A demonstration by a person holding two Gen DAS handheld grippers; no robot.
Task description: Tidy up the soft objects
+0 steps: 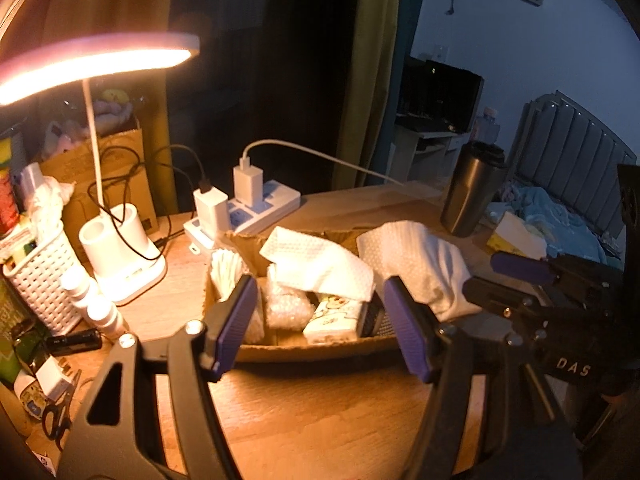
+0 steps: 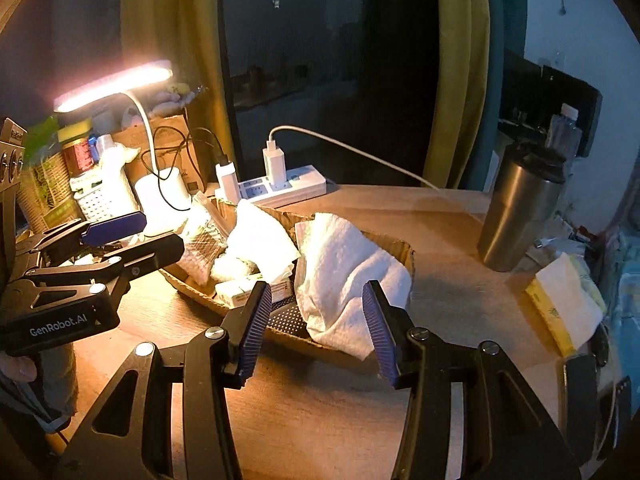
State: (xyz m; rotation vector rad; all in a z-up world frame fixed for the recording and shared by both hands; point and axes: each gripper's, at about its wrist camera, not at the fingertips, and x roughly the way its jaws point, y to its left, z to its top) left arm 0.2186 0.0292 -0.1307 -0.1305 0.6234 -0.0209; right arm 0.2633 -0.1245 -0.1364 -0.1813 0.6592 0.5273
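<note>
Both tongs apart, empty: left tongs point(image 1: 320, 324) & right tongs point(image 2: 318, 330) hover above cardboard tray point(image 2: 400, 246) w/ white cloths point(image 2: 348, 268).

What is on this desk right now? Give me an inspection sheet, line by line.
Surface: wooden desk, lit by a desk lamp.
Job's things: cardboard tray holding white cloths, a bubble-wrap bundle and a tissue pack.
Clutter: white basket, steel tumbler, scissors, small bottles.
Grippers: left tool and right tool both open, nothing between the pads.
Cables: power strip with chargers, white cable, black cord.
Surroundings: yellow curtain, bed.
</note>
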